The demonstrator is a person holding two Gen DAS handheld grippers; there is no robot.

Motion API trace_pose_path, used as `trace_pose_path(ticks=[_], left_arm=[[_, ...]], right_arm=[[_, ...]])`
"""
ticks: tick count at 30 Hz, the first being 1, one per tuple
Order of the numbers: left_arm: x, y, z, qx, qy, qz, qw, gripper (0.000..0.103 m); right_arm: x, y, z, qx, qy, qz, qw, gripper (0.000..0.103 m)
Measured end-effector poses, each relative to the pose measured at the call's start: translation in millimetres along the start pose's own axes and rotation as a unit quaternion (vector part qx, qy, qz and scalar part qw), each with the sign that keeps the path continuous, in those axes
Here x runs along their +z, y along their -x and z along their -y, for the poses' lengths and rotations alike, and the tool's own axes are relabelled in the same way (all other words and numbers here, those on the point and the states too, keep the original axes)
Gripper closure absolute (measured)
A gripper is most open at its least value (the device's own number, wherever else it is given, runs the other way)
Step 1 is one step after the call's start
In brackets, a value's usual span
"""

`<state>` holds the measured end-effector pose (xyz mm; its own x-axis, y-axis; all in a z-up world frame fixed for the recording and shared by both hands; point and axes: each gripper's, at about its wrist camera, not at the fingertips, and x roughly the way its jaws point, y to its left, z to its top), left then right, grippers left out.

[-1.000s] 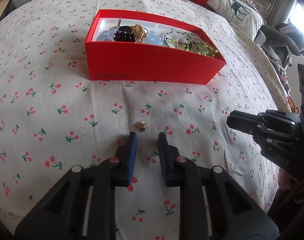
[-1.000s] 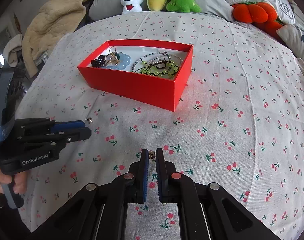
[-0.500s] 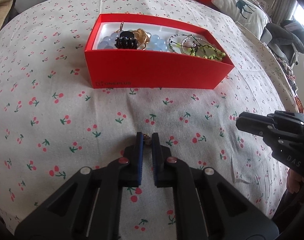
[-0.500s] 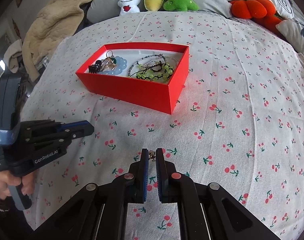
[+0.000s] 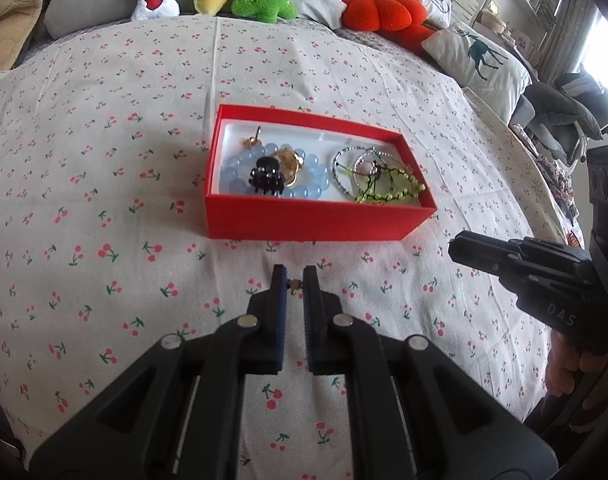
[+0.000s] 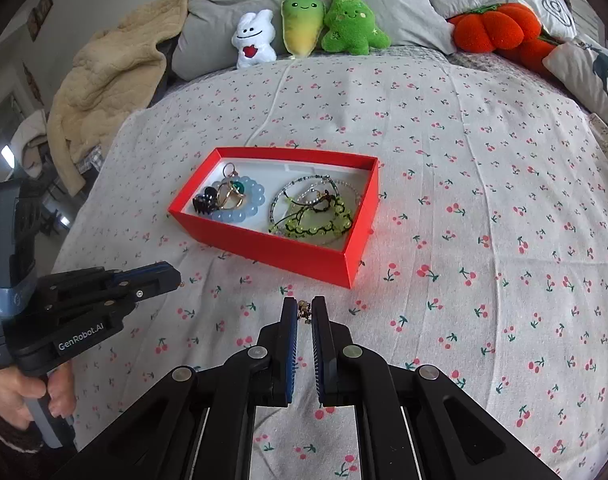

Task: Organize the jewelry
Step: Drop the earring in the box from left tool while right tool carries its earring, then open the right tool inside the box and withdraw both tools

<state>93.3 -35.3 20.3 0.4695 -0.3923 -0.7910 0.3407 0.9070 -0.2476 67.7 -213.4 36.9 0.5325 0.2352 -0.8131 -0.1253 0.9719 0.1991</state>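
My left tongs (image 5: 294,282) pinching small gold earring (image 5: 294,285) at tips, above cherry-print bedsheet (image 5: 103,184), just in front of red box (image 5: 304,222). My right tongs (image 6: 304,312) pinching second gold earring (image 6: 303,309) (tiny, detail unclear). Box holds blue bead bracelet (image 5: 308,190), black hair claw (image 5: 265,176), green beaded bracelets (image 6: 316,220).

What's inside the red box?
The red cardboard box holds a pale blue bead bracelet, a black claw hair clip, gold rings, thin silver bangles and a green beaded string. Anything underneath them is hidden.
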Motion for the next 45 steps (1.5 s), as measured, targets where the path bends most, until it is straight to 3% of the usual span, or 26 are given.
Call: trace_pose_path(ticks=[11,23,26,31,36,38,39,45], left_arm=[[33.8,-11.0,16.3,-0.03,-0.004,0.025,0.9992,0.094],[43.6,-39.4,27.1,-0.043,-0.002,0.015,0.999,0.093],[45.1,-35.8,26.3,-0.041,-0.004,0.016,0.999,0.089],[44.9,-12.5,18.1,-0.034,0.0,0.035,0.9988,0.076],[38.6,3.8,5.7,-0.013,0.007,0.045,0.9989,0.048],[35.0,5.2,-0.3,0.004,0.017,0.041,0.999,0.036],[33.2,5.1,-2.8,0.018,0.022,0.04,0.9988,0.028],[18.4,8.0,-11.7,0.079,0.043,0.02,0.9957,0.011]], right_arm=[[37.2,-2.5,6.7,0.018,-0.034,0.027,0.999,0.096],[56.1,-26.1,24.0,0.041,-0.07,0.018,0.997,0.096],[57.3,-30.3,26.3,0.04,-0.071,0.014,0.997,0.096],[59.4,-37.9,30.0,0.042,-0.075,0.004,0.996,0.096],[63.6,-42.0,30.0,0.046,-0.079,0.004,0.996,0.095],[64.3,-42.9,30.6,0.048,-0.081,0.006,0.996,0.092],[64.4,-42.8,30.7,0.048,-0.082,0.005,0.996,0.083],[62.4,-31.6,27.4,0.035,-0.076,0.002,0.996,0.082]])
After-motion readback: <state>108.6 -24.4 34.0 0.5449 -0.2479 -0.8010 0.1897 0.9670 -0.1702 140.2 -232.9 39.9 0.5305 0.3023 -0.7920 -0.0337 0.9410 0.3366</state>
